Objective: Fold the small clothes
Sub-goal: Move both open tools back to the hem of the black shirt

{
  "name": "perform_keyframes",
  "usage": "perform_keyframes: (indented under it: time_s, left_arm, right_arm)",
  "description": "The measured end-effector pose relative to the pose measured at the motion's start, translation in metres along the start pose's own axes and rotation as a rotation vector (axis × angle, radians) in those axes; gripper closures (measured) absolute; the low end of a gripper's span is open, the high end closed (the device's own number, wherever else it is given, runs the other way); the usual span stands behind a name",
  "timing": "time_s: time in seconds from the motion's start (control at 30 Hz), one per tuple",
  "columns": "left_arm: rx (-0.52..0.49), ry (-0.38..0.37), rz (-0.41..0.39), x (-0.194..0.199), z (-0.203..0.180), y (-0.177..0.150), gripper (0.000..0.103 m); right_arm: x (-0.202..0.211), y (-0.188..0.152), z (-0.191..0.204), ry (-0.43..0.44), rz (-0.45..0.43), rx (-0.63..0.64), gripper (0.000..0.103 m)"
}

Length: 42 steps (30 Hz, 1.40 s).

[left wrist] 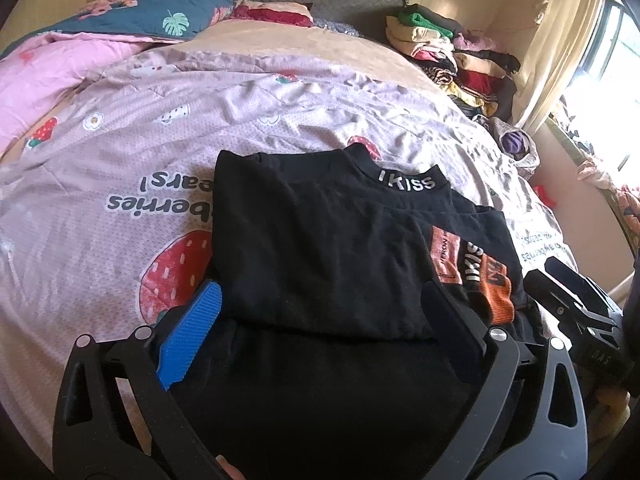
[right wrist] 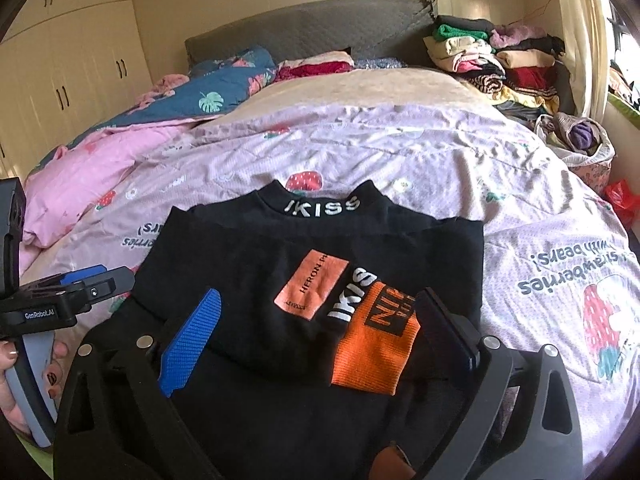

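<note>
A small black top (left wrist: 320, 240) with a white "IKISS" collar and orange patches lies partly folded on the bed; it also shows in the right wrist view (right wrist: 320, 264). My left gripper (left wrist: 320, 300) is open, its fingers straddling the top's near left part just above the cloth. My right gripper (right wrist: 320, 312) is open over the near right part, by the orange cuff (right wrist: 372, 348). The right gripper shows at the right edge of the left view (left wrist: 576, 300); the left one shows at the left of the right view (right wrist: 88, 284).
The bed has a lilac strawberry-print sheet (left wrist: 160, 152). Pink and blue quilts (right wrist: 120, 140) are bunched at the far left. A pile of folded clothes (right wrist: 500, 60) sits at the far right by the headboard. A bag of clothes (right wrist: 580, 140) stands at the right edge.
</note>
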<state>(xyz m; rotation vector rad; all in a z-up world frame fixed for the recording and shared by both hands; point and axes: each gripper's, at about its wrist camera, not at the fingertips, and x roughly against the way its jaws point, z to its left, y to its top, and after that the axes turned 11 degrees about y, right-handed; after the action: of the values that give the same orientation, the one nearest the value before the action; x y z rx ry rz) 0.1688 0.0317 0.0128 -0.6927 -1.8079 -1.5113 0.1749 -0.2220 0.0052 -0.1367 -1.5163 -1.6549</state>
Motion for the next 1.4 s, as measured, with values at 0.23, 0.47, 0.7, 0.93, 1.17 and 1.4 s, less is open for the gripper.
perform_keyframes:
  time_s: [0.23, 0.47, 0.7, 0.93, 1.17, 1.4]
  left_arm:
    - [-0.017, -0.008, -0.028, 0.017, -0.003, 0.000, 0.010]
    - [-0.029, 0.019, -0.072, 0.037, 0.002, -0.003, 0.010]
    - [-0.035, 0.029, -0.087, 0.049, 0.009, -0.009, 0.009]
    - [-0.031, 0.038, -0.085, 0.058, 0.019, -0.018, 0.009]
    - [-0.033, 0.046, -0.074, 0.063, 0.029, -0.029, 0.009]
    - [-0.045, 0.062, -0.049, 0.064, 0.040, -0.044, 0.009]
  right_arm:
    - [0.024, 0.005, 0.011, -0.014, -0.058, 0.019, 0.006]
    - [0.047, -0.001, 0.018, -0.016, -0.099, 0.016, 0.006]
    - [0.066, -0.013, 0.016, -0.029, -0.112, -0.011, 0.006]
    - [0.084, -0.028, 0.012, -0.051, -0.118, -0.033, 0.006]
    - [0.093, -0.046, 0.005, -0.077, -0.085, -0.051, 0.006]
    - [0.101, -0.063, 0.001, -0.093, -0.060, -0.062, 0.006]
